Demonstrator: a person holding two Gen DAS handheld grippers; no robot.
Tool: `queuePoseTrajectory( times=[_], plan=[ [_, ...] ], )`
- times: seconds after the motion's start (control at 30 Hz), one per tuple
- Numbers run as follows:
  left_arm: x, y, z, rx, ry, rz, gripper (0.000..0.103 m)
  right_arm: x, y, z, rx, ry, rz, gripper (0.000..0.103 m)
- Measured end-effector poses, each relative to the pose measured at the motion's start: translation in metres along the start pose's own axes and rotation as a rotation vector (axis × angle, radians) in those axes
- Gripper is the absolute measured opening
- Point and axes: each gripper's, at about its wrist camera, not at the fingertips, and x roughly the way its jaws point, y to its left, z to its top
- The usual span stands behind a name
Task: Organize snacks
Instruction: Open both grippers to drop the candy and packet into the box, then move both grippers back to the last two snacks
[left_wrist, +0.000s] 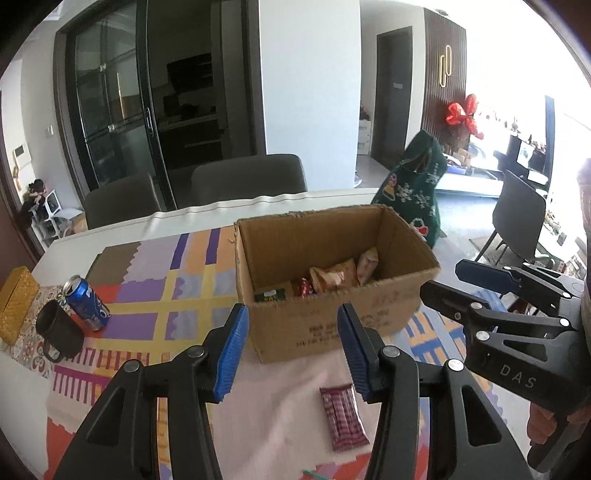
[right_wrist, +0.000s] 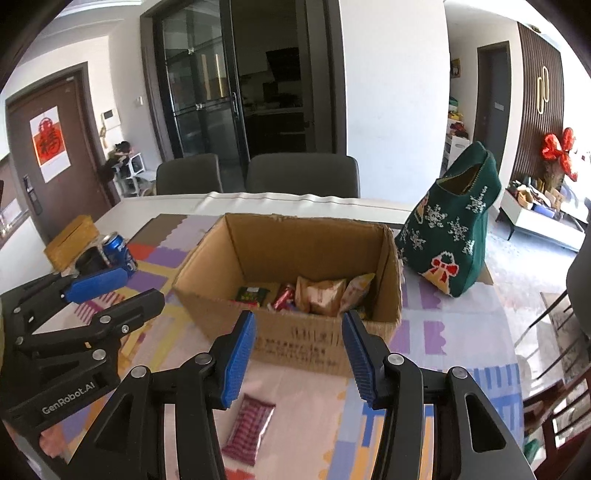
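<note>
An open cardboard box (left_wrist: 332, 317) (right_wrist: 295, 332) stands on the patterned tablecloth and holds several snack packets (left_wrist: 332, 278) (right_wrist: 321, 293). A dark red striped snack packet (left_wrist: 343, 417) (right_wrist: 251, 430) lies flat on the cloth in front of the box. My left gripper (left_wrist: 291, 350) is open and empty, above the cloth just left of the packet; it also shows in the right wrist view (right_wrist: 118, 291). My right gripper (right_wrist: 299, 358) is open and empty, above and right of the packet; it also shows in the left wrist view (left_wrist: 443, 284).
A blue soda can (left_wrist: 86, 302) (right_wrist: 120, 251), a dark mug (left_wrist: 59, 330) and a yellow box (left_wrist: 16, 302) (right_wrist: 72, 240) sit at the table's left. A green knitted bag (right_wrist: 450, 232) (left_wrist: 410, 192) stands right of the box. Grey chairs (right_wrist: 301, 175) line the far edge.
</note>
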Motion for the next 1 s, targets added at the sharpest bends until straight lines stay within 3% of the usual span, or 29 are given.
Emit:
queuePoseTrajectory(
  times=[0.2, 0.53, 1.0],
  plan=[
    [-0.014, -0.007, -0.027, -0.006, 0.021, -0.023, 0.050, -0.022, 0.002, -0.026, 0.011, 0.000, 0.032, 0.050],
    [-0.017, -0.013, -0.074, -0.019, 0.106, -0.027, 0.050, -0.024, 0.012, -0.065, -0.022, 0.080, 0.073, 0.050],
    [-0.002, -0.002, -0.130, -0.042, 0.245, -0.009, 0.050, 0.006, 0.044, -0.127, -0.129, 0.289, 0.138, 0.050]
  ],
)
